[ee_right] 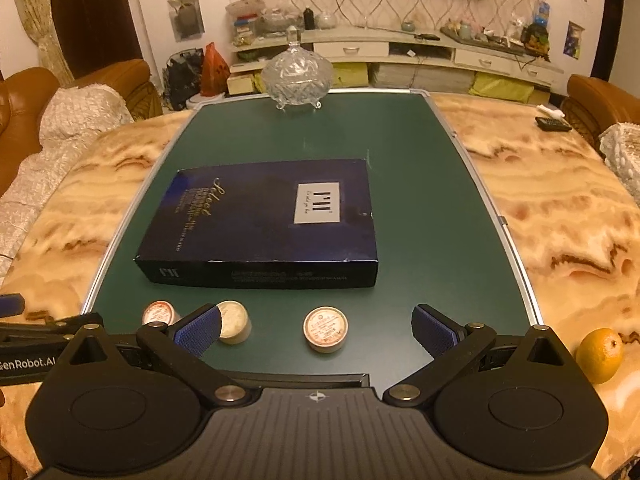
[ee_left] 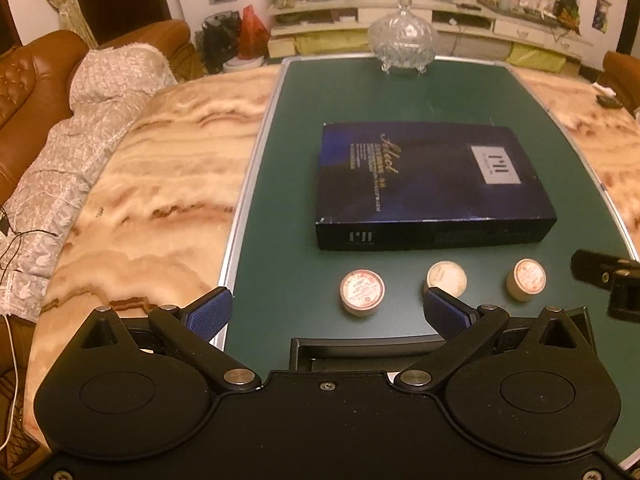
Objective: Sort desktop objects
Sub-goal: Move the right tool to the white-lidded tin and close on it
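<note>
Left gripper (ee_left: 327,311): jaws spread wide, nothing between the blue pads, low at the bottom of its own view over the near edge of the green mat.
Right gripper (ee_right: 316,327): also wide open and empty, at the bottom of its view; one small tin sits in the gap between its fingers, untouched.
Green mat (ee_right: 420,184): a silver-framed board lying on the marble-patterned table (ee_right: 560,220), filling the middle of both views.
Dark blue box (ee_right: 260,220): flat, closed, white label on top, centre of the mat, left of centre in the right view.
Small round tins: three in a row just in front of the box. Left tin (ee_left: 362,293) shows a red printed lid, middle tin (ee_left: 447,279) a pale lid, right tin (ee_left: 526,279) a red lid. All stand apart from each other.
Glass lidded bowl (ee_right: 297,76): at the far edge of the mat, top centre.
Orange (ee_right: 600,355): off the mat, lower right of the right view, on the table.
Remote (ee_right: 554,123): far right on the table.
Sofa (ee_left: 36,92): brown, with a lace cover, upper left.
</note>
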`<state>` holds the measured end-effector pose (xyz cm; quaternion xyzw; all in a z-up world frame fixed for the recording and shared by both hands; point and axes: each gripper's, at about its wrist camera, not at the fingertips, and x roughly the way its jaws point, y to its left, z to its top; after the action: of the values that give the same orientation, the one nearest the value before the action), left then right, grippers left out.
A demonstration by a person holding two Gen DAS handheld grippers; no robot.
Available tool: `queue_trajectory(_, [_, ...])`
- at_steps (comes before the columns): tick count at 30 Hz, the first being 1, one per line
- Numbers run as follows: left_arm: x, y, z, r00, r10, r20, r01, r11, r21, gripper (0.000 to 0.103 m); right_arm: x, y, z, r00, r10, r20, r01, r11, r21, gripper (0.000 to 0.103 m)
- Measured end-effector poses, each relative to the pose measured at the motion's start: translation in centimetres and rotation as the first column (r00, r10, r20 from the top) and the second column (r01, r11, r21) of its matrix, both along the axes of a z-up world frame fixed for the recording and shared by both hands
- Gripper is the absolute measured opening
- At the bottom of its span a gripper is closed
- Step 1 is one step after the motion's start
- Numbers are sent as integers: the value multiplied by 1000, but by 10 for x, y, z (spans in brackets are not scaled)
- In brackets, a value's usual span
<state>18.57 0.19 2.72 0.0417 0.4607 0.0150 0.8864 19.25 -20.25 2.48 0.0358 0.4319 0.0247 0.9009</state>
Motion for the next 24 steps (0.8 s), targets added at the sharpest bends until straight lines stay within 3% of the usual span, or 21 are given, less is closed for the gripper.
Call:
queue_trajectory(6, [6, 4, -13, 1000, 5, -30, -6, 1000, -26, 103, 21, -9, -19, 997, 0, -78, 3, 999, 40, 103])
queue_trajectory(15, [12, 14, -20, 998, 33, -57, -37, 998, -60, 103, 46, -8, -41, 992, -4, -130, 8, 1000, 29, 101])
queue_trajectory(20, [7, 17, -21, 998, 29, -58, -33, 997, -76, 103, 59, -7, -62, 981, -7, -195, 11, 1000, 20, 79])
queue_trajectory(24, [4, 19, -20, 998, 25, -55, -30, 996, -85, 103, 64, -2, -75, 973, -2, -230, 0, 1000, -6, 75])
